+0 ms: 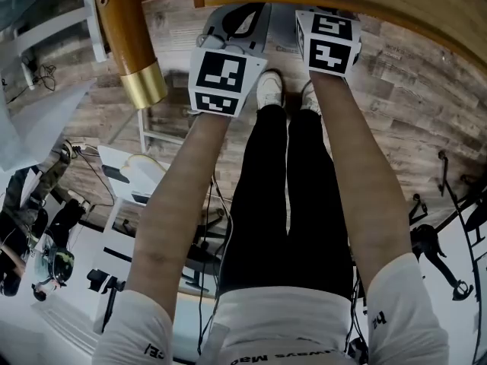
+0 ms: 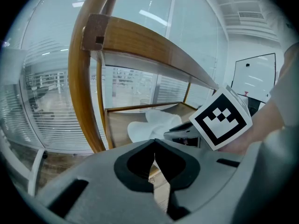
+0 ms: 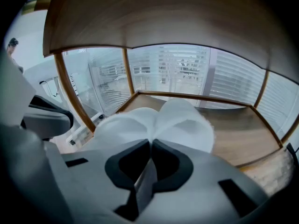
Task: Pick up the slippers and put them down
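Observation:
Two white slippers [image 3: 161, 122] lie side by side on a low wooden shelf [image 3: 238, 134] under a curved wooden top. My right gripper [image 3: 150, 143] reaches in under that top, and its jaws are shut on the slippers where their inner edges meet. From the left gripper view the slippers [image 2: 148, 124] show beyond the right gripper's marker cube [image 2: 219, 118]. My left gripper [image 2: 154, 154] hangs just outside the shelf, shut with nothing between its pads. In the head view both marker cubes, left [image 1: 221, 78] and right [image 1: 329, 40], sit at the edge of the wooden top, which hides the slippers.
A curved wooden leg with a brass band [image 1: 133, 48] stands to the left of my left gripper. The person's white shoes [image 1: 270, 90] rest on the plank floor below the cubes. Glass walls with blinds [image 3: 187, 71] back the shelf. A whiteboard [image 2: 254, 78] hangs at the right.

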